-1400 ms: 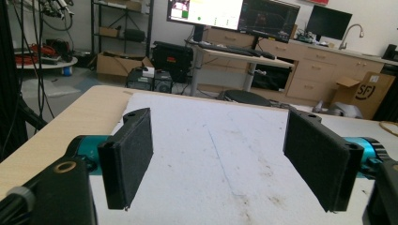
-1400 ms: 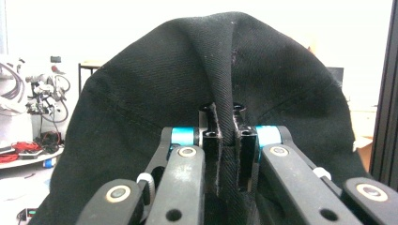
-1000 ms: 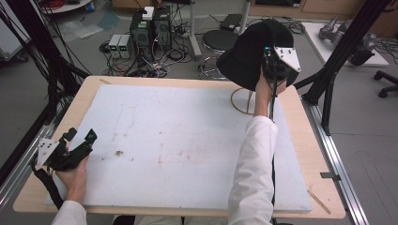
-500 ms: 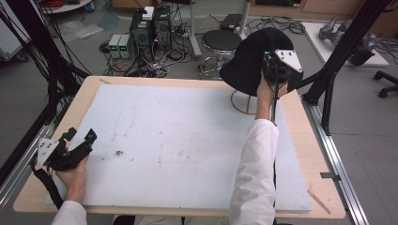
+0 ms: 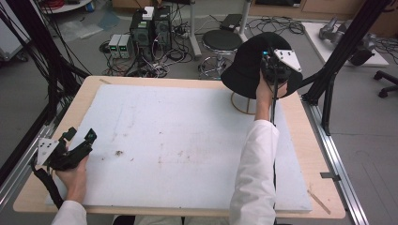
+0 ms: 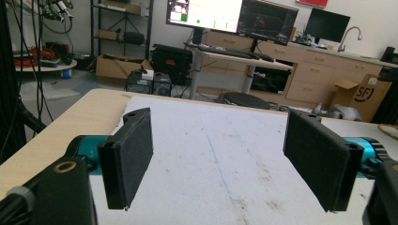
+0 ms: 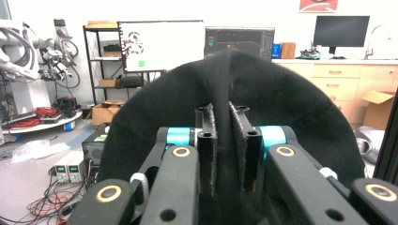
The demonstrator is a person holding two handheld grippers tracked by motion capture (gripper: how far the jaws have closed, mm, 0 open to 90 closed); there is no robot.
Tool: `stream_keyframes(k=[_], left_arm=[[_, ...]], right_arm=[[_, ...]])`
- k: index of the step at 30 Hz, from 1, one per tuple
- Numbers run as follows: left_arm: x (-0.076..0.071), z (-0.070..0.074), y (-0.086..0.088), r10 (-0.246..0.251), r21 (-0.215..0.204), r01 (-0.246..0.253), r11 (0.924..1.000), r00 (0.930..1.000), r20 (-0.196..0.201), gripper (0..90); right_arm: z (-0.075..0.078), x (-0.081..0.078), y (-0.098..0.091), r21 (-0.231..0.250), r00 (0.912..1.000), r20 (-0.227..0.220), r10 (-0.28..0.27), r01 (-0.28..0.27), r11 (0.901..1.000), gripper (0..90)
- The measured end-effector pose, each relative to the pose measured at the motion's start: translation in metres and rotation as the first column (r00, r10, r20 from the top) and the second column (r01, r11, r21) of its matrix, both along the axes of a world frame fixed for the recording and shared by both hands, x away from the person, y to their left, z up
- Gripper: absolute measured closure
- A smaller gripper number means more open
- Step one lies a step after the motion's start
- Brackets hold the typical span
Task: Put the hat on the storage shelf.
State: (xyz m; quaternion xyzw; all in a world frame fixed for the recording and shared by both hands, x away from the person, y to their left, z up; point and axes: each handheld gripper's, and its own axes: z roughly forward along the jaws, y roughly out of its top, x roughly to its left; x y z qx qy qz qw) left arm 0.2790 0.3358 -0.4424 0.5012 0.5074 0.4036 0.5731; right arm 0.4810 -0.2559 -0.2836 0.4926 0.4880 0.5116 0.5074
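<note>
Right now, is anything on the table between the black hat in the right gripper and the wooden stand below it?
Nothing visible. The right gripper is shut on the black hat, which hangs directly over the wooden stand at the table's far right; the stand's ring base is partly hidden by the hat and forearm.

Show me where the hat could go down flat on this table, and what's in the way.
Most of the white mat is bare: the whole middle, from the left gripper at the near-left edge across to the right arm's sleeve. Crowded only at the far-right corner, where the right gripper pinches the black hat above the wooden ring stand.
</note>
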Motion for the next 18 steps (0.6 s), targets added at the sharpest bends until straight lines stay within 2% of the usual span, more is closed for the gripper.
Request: stream_keyframes(k=[2,6,7,10,11,14,18], left_arm=[[0.001,-0.001,0.000,0.001,-0.003,-0.001,1.0000,1.0000,-0.002,24.6],[0.002,-0.001,-0.001,-0.003,-0.005,0.003,1.0000,1.0000,0.001,24.7],[0.002,0.000,-0.001,-0.005,-0.004,0.005,1.0000,1.0000,0.001,24.7],[0.002,0.000,-0.001,-0.005,-0.005,0.005,1.0000,1.0000,0.002,24.7],[0.002,0.000,-0.001,-0.005,-0.004,0.005,1.0000,1.0000,0.001,24.7],[0.002,0.000,-0.002,-0.008,-0.004,0.008,1.0000,1.0000,0.001,24.7],[0.003,0.000,-0.002,-0.011,-0.005,0.011,0.9999,0.9999,0.002,24.7]], right_arm=[[0.002,-0.001,0.001,-0.015,1.0000,0.005,-0.006,0.006,0.9999,80.3],[0.004,-0.004,0.002,-0.016,0.9999,0.016,0.000,0.000,0.9999,77.7],[0.006,-0.006,0.002,-0.024,0.9997,0.022,-0.001,0.002,0.9997,72.0],[0.008,-0.008,0.002,-0.023,0.9995,0.031,0.003,-0.002,0.9997,67.8],[0.011,-0.011,0.003,-0.028,0.9991,0.041,0.007,-0.005,0.9996,59.7],[0.014,-0.015,0.004,-0.022,0.9988,0.046,0.014,-0.013,0.9997,52.0],[0.017,-0.025,0.011,-0.023,0.9980,0.061,0.015,-0.014,0.9996,47.6]])
